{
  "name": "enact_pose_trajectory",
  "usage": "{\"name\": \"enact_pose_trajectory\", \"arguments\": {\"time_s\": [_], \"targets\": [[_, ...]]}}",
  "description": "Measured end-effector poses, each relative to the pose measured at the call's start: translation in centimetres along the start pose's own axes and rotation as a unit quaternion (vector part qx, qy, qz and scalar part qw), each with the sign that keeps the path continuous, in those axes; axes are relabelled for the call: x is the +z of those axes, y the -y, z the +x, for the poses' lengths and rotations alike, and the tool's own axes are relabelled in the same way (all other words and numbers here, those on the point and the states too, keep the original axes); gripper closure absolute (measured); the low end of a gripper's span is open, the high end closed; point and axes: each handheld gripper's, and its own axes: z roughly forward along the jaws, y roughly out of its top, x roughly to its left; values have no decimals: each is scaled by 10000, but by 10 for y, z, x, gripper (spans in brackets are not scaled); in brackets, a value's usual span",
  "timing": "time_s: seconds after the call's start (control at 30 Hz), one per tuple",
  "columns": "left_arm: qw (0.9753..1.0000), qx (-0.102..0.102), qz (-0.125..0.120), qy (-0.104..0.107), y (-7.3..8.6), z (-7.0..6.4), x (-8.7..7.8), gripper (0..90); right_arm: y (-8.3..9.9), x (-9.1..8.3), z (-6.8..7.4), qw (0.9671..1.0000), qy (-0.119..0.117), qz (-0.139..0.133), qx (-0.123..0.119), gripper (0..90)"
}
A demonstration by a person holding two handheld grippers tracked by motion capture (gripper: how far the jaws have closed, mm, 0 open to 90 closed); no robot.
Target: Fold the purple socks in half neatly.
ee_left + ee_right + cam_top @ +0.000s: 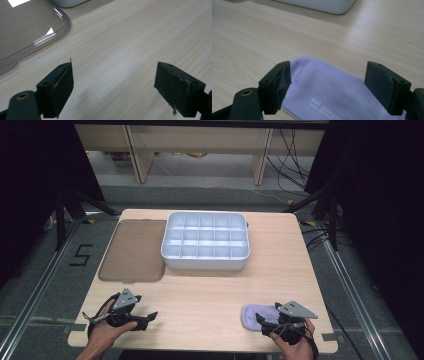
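The right gripper (266, 324), at about 5 o'clock on the table (210, 295), hangs over a lilac pouch (256, 316) with its jaws spread wide, one on either side of the cloth and not closed on it. In the right gripper view the pouch (329, 90) lies flat between those jaws, white lettering on it, and reaches toward 12 o'clock from them. The left gripper (145, 319), at about 7 o'clock, is also released, its jaws wide apart over bare wood and gripping nothing. A white tray (206, 264) of compartments sits at 12 o'clock, well apart from both grippers. A clear brownish lid (132, 251) lies just beside the tray at its 9 o'clock; its rounded corner (62, 25) shows at 11 o'clock in the left gripper view.
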Motion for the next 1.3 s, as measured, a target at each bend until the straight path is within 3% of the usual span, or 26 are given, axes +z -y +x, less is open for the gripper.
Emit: {"name": "enact_pose_trajectory", "arguments": {"time_s": [0.17,0.2,0.3,0.33,0.4,0.5,0.63,0.7,0.73,0.77,0.83,0.9,0.93,0.97,1.07,1.1,1.17,1.3], "targets": [[9999,142,48,-11,-2,2,-3,150,0,2,-4,9994,-92,-94,-321,279],[9999,146,57,-21,-2,2,-4,150,1,2,0,9998,-140,-12,-135,294],[9999,93,7,-45,-1,0,-3,150,0,3,-2,9991,-205,-2,-383,332],[9999,-86,-79,-1,-1,-1,-2,150,0,3,-2,9990,-218,-3,-398,346],[9999,98,-20,-23,-1,0,-3,150,0,3,-2,9989,-183,25,-435,368],[10000,22,-61,-15,-1,-2,-3,151,0,4,-3,9980,-283,94,-551,387],[9999,103,12,-56,-2,-1,-3,151,0,4,-3,9981,-282,102,-530,419],[10000,17,-81,-24,-1,-2,-2,151,0,4,-2,9984,-306,98,-458,443],[10000,91,-12,-35,-2,-1,-3,151,0,4,-2,9984,-299,118,-468,460],[10000,9,-96,-8,-2,-3,-2,151,0,4,-1,9983,-310,154,-461,485],[9999,171,-28,0,-2,-2,-2,151,1,5,0,9982,-279,179,-494,540],[9999,50,-100,1,-2,-5,-1,151,2,4,2,9980,-318,248,-485,607],[9999,123,-74,11,-2,-4,-1,151,2,4,2,9979,-198,224,-575,656],[10000,50,-41,3,-2,-5,-2,151,2,5,1,9971,-273,194,-678,693],[9998,153,-95,-18,-3,-5,-3,154,1,5,4,9969,-183,250,-723,811],[9998,150,-107,-28,-3,-5,-3,155,0,7,3,9955,-294,291,-852,848],[9998,157,-85,-22,-3,-5,-3,155,-1,6,5,9959,-130,226,-865,884],[9998,139,-125,-25,-3,-5,-2,157,-2,11,4,9920,-58,275,-1232,900]]}}
